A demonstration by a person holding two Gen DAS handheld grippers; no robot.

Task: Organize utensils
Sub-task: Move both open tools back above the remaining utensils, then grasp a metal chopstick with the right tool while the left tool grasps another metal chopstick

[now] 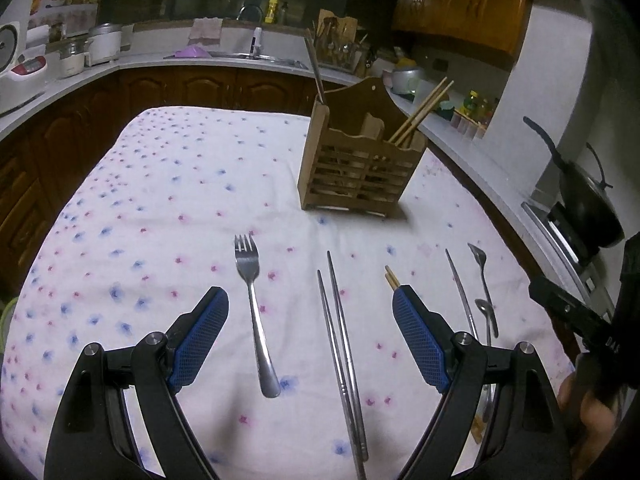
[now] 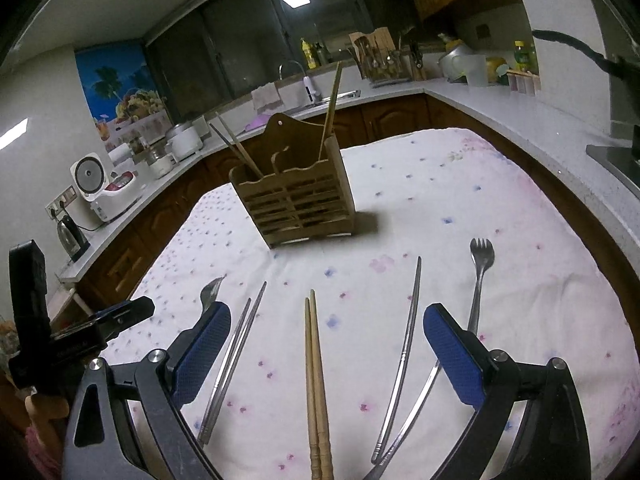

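Observation:
A wooden utensil holder stands on the flowered tablecloth, with chopsticks standing in it. My left gripper is open low over the cloth. A steel fork and a pair of metal chopsticks lie between its fingers. My right gripper is open too, with wooden chopsticks lying between its fingers, untouched. Metal chopsticks lie to their left. A slim steel utensil and a small fork lie to their right.
The right gripper's body shows at the right edge of the left view, and the left gripper at the left of the right view. Kitchen counters with a rice cooker wrap around the table. A black pan sits on the stove.

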